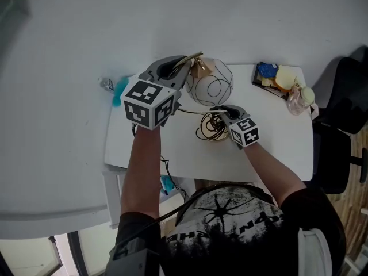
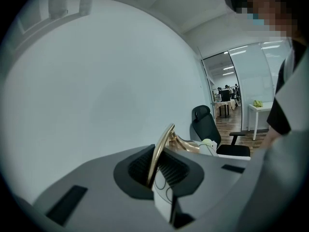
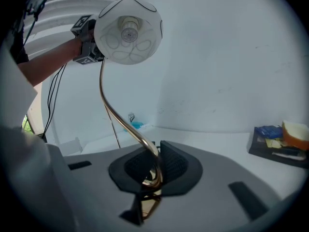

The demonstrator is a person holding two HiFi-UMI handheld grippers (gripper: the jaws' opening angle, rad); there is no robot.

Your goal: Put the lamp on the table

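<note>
The lamp has a thin gold stem [image 3: 112, 111] that curves up to a round white wire-ribbed shade [image 3: 128, 30]; from above the shade [image 1: 210, 82] hangs over the back of the white table [image 1: 276, 145]. My left gripper [image 1: 170, 69] is shut on the upper end of the stem [image 2: 161, 146] beside the shade. My right gripper [image 1: 225, 111] is shut on the stem's lower end [image 3: 153, 170], just above the tabletop. The lamp's dark cable [image 1: 210, 126] lies coiled on the table under the right gripper. The lamp's foot is hidden.
A dark tray [image 1: 270, 83] with small items, also seen as the tray [image 3: 276, 143] in the right gripper view, sits at the table's back right corner. A black office chair [image 1: 345, 105] stands to the right. A teal thing [image 1: 119, 91] lies by the table's left back edge.
</note>
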